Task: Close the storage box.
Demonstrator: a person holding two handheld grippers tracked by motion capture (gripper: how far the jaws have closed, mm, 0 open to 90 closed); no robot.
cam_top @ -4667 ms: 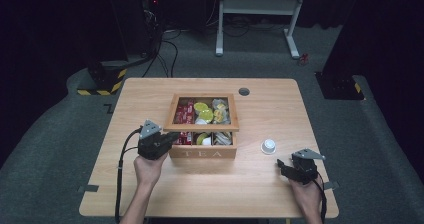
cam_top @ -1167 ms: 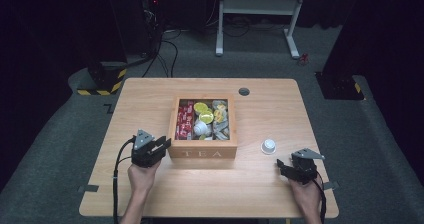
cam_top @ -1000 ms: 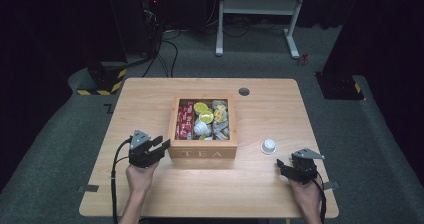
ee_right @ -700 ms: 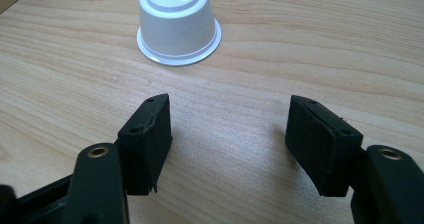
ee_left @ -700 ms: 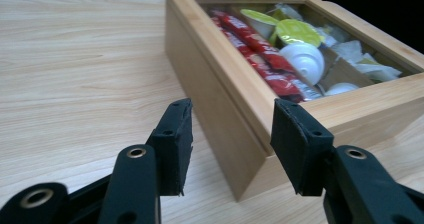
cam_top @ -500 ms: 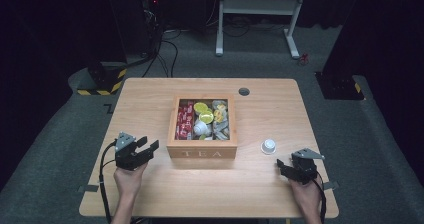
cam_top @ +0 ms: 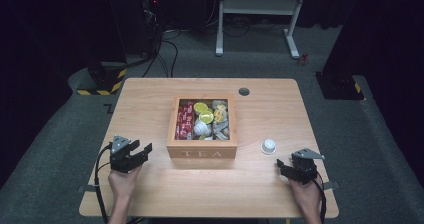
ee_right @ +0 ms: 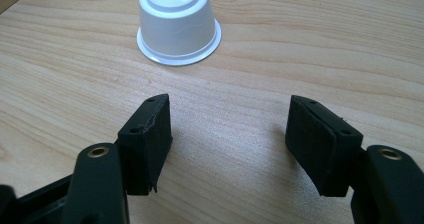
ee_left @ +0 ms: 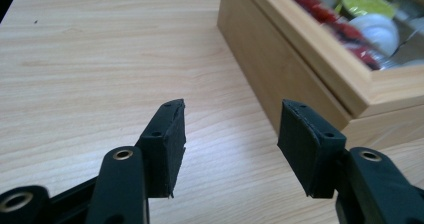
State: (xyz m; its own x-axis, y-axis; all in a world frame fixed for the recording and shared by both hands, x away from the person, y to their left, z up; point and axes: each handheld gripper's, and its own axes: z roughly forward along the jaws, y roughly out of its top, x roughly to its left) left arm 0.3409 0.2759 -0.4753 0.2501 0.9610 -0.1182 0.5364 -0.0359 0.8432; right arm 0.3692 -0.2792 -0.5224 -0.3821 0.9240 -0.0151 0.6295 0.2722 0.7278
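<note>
Resting low over the wooden table (cam_top: 150, 104), near its front left corner: left gripper (cam_top: 140, 152), jaws spread wide with nothing between them, just bare wood showing in the gap in the left gripper view (ee_left: 230, 134). Pointing toward the left front corner of the tea box (cam_top: 202, 151), close by but apart from it. Standing at the middle of the table, that box, lettered TEA on its front wall, lid off or open, compartments packed: red packets (cam_top: 185, 119) in the left one, yellow-topped pods (cam_top: 203, 112) and a white pod (cam_top: 201, 129) in the middle one, pale wrapped pieces (cam_top: 220, 119) in the right one. Seen from the left gripper view as a slanted wooden wall (ee_left: 280, 64) rising at the upper right, with red, yellow and white contents past its rim.

Sitting by the front right corner of the table: right gripper (cam_top: 282, 167), jaws likewise wide apart and holding nothing (ee_right: 230, 134). Lying ahead of those jaws, a little toward the left one, apart from both: white capsule (ee_right: 177, 21), upside down on its wide rim, narrow end up. Placed in the high view just right of the box's front right corner (cam_top: 269, 146), not touching it, between box and right gripper
</note>
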